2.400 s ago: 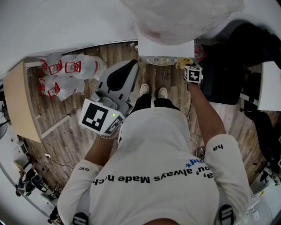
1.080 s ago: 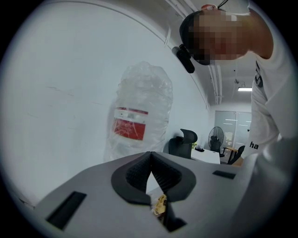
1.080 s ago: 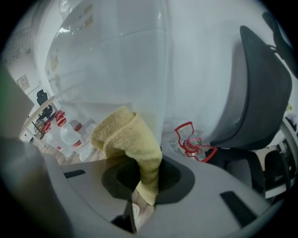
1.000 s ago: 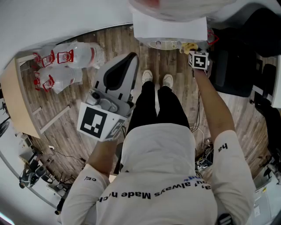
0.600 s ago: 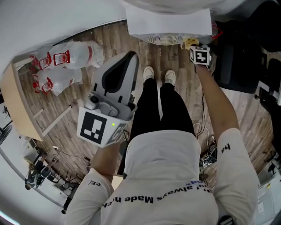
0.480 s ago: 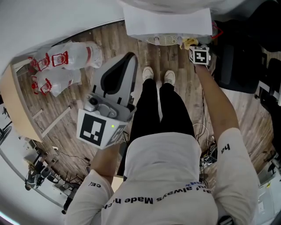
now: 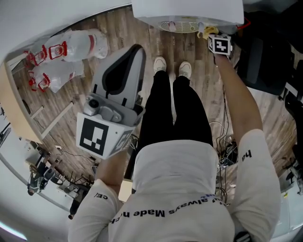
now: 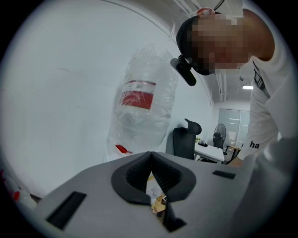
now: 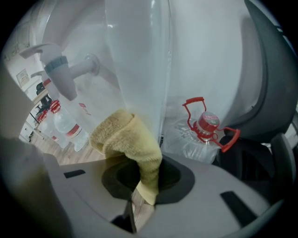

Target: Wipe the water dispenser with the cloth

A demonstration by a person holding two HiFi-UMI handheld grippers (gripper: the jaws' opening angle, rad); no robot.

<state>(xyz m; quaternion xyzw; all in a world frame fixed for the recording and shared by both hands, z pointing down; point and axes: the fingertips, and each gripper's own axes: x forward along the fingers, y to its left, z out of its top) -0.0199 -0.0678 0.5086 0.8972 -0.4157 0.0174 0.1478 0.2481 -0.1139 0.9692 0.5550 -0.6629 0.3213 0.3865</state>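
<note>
Softness decides the handling here: the small yellow terry cloth [image 9: 128, 139] looks light, limp and slightly grippy, so we judge that it will fold and bunch under pressure rather than slide. It is best pinched by one gathered end, leaving the loose fold free to press flat against a surface. That is how it sits now. The right claw [image 9: 145, 181] is clenched on its lower end, and the thick, nubbly upper fold stands up out of the jaws. It is just beside the front of the tall white water dispenser [image 7: 187, 10], to the right of the white tap with a grey-blue collar [image 9: 63, 74]. We cannot tell whether cloth and panel touch. The left claw [image 8: 151, 160] is closed on nothing, held off to our left above the wooden plank floor [image 7: 61, 113].
</note>
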